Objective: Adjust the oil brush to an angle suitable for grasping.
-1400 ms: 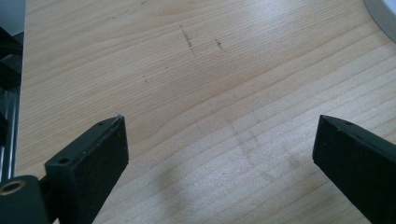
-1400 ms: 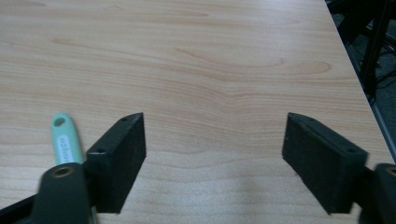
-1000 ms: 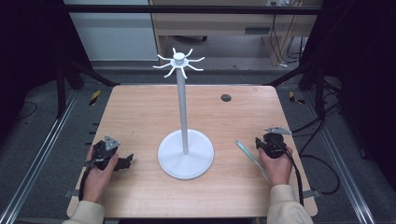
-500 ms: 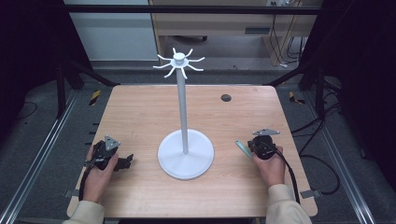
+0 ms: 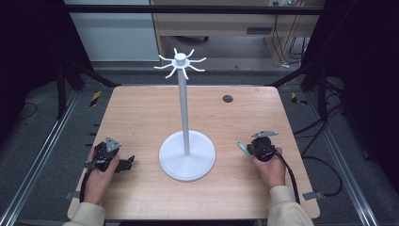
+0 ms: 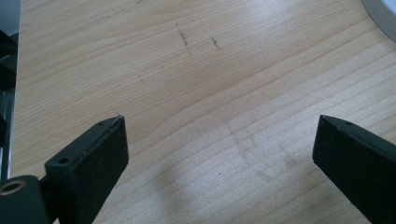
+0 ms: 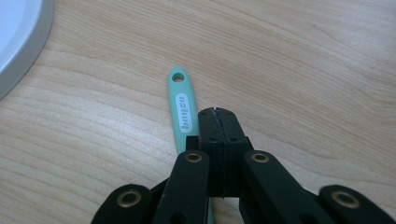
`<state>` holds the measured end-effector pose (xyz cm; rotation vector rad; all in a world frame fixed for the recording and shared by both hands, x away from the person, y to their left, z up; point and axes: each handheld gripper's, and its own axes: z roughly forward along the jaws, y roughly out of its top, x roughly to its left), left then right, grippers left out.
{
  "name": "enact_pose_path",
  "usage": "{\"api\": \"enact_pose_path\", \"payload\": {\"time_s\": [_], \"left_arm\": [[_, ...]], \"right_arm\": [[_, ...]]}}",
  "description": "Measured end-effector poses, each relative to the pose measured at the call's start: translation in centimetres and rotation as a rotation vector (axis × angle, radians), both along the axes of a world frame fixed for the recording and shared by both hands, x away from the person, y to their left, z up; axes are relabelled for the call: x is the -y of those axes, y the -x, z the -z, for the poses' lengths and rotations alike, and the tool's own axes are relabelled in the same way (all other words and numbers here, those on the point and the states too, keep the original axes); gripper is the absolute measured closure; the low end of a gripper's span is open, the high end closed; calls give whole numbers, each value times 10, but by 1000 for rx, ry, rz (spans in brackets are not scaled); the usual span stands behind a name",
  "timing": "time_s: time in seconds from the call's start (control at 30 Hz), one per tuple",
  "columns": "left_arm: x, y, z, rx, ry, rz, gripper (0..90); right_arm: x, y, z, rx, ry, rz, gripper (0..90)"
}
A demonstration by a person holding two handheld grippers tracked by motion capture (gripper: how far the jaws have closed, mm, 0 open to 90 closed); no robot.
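Wooden table [image 5: 141, 117]: right hand-held gripper [image 7: 218, 112] clamps green handle [image 7: 180, 112]

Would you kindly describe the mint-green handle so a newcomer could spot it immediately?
Start at the white stand mid-table, then look right of its round base toward the right tool. The mint-green handle lies flat beside that tool's closed jaws, the sole coloured item, with a hanging hole at its tip.

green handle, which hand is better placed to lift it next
Right. The right gripper is shut directly above the green handle, though a real grip isn't certain. The left gripper stands open over bare table, across the white stand.
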<state>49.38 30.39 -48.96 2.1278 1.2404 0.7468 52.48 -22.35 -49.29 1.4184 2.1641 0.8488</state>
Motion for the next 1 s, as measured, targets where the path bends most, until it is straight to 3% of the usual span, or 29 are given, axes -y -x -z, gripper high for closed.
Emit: {"api": "enact_pose_path", "payload": {"time_s": [0.2, 0.57, 0.73, 1.0], "left_arm": [[1, 0, 0, -1, -1, 3, 30], [1, 0, 1, -8, -1, 5, 30], [0, 0, 1, -3, 1, 2, 30], [-4, 0, -1, 7, 2, -11, 30]], "right_arm": [[-4, 3, -1, -28, -34, -63, 900], [-15, 13, -3, -67, -51, -169, 900], [-20, 16, -4, -79, -34, -189, 900], [-22, 18, -12, -41, 17, -208, 900]]}}
